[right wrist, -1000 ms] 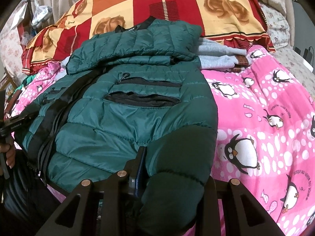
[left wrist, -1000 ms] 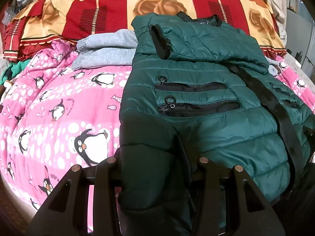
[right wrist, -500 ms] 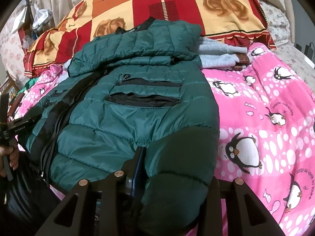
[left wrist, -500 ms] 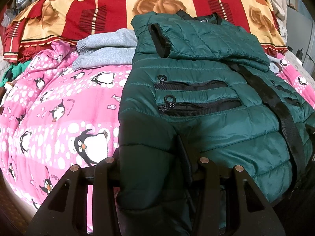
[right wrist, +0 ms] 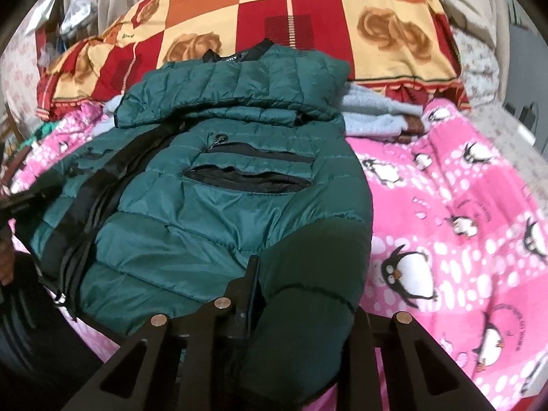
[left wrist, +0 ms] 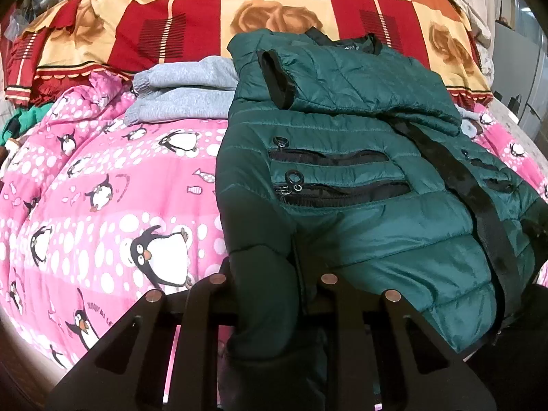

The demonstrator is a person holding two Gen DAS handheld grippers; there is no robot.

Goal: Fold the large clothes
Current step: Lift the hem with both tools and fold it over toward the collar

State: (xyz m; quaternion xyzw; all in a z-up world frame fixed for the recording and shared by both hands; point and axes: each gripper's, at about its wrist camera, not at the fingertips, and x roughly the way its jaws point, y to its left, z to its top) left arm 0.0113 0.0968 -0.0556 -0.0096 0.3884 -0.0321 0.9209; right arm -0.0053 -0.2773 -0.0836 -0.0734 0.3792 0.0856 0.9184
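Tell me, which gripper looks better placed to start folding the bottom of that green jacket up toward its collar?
Neither clearly: the left gripper and right gripper each pinch a bottom corner of the green jacket, which lies flat on the penguin blanket. Lifting both together toward the collar seems best.

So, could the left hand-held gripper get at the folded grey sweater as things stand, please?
Probably not yet: the left hand-held gripper is shut on the green jacket hem. The grey sweater lies beyond, uncovered on the pink penguin blanket, so letting go first would leave the way free.
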